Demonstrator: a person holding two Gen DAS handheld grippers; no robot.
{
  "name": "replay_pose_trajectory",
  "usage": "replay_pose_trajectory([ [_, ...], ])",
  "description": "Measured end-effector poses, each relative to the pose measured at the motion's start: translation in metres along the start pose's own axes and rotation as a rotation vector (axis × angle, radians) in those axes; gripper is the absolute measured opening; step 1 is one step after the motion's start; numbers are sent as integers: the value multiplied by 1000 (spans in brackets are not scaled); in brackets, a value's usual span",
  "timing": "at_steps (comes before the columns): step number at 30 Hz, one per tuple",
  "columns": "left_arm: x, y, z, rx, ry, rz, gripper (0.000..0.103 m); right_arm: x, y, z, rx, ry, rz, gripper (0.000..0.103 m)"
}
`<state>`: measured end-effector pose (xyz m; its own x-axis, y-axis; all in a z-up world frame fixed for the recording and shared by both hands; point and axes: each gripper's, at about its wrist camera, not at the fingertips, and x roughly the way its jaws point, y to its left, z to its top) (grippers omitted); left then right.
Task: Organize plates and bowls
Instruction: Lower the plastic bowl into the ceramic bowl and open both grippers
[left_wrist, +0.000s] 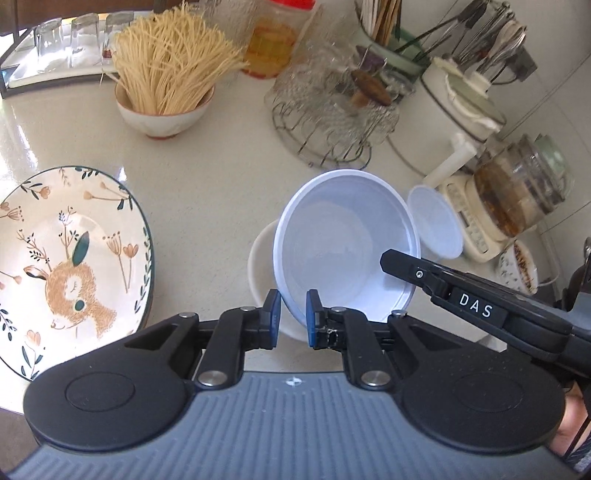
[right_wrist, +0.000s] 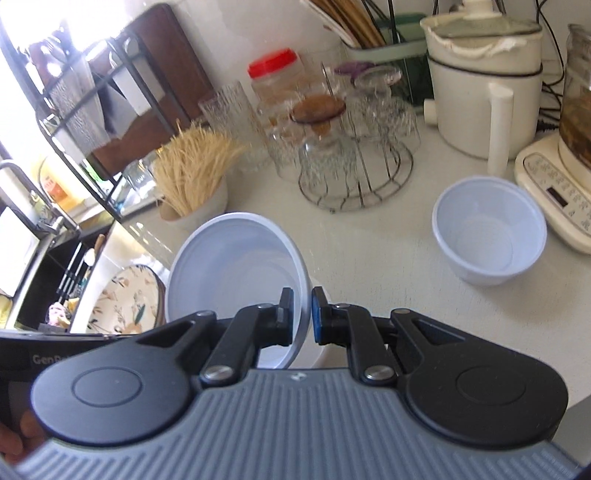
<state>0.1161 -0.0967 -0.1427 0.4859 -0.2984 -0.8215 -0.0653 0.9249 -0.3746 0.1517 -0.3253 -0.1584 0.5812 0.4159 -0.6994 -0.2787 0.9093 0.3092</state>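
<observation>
A large pale blue plastic bowl (left_wrist: 347, 243) is tilted above a white bowl (left_wrist: 260, 273) on the counter. My left gripper (left_wrist: 291, 317) is shut on its near rim. My right gripper (right_wrist: 302, 317) is shut on the same bowl's (right_wrist: 236, 266) opposite rim; its arm (left_wrist: 476, 306) shows in the left wrist view. A small pale blue bowl (right_wrist: 487, 240) stands upright at the right, also visible in the left wrist view (left_wrist: 436, 221). A floral deer plate (left_wrist: 70, 266) lies at the left, and shows in the right wrist view (right_wrist: 125, 299).
A bowl of dry noodles (left_wrist: 166, 74), a wire rack of glasses (left_wrist: 332, 107), a white pot (right_wrist: 480, 81), a utensil holder (left_wrist: 391, 33) and a kettle base (right_wrist: 554, 195) crowd the back. A sink (right_wrist: 26, 240) lies left.
</observation>
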Motion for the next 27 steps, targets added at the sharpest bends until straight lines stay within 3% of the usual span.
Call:
replay_pose_trajectory([
  [15, 11, 11, 1, -24, 17, 15, 16, 19, 2, -6, 0, 58, 8, 15],
  [18, 12, 9, 3, -9, 23, 17, 32, 19, -2, -4, 33, 55, 26, 15],
  [19, 11, 9, 3, -4, 19, 21, 44, 19, -1, -3, 33, 53, 28, 16],
  [21, 8, 7, 5, 5, 3, 31, 49, 18, 0, -2, 25, 53, 20, 21],
  [23, 4, 5, 7, 2, -10, 25, 49, 16, -1, -1, 33, 42, 29, 41],
  [24, 2, 4, 8, 0, -18, 24, 49, 14, -1, 0, 37, 32, 31, 46],
  [27, -5, -2, 12, 17, -42, 27, 49, 7, -1, 3, 39, 4, 27, 50],
])
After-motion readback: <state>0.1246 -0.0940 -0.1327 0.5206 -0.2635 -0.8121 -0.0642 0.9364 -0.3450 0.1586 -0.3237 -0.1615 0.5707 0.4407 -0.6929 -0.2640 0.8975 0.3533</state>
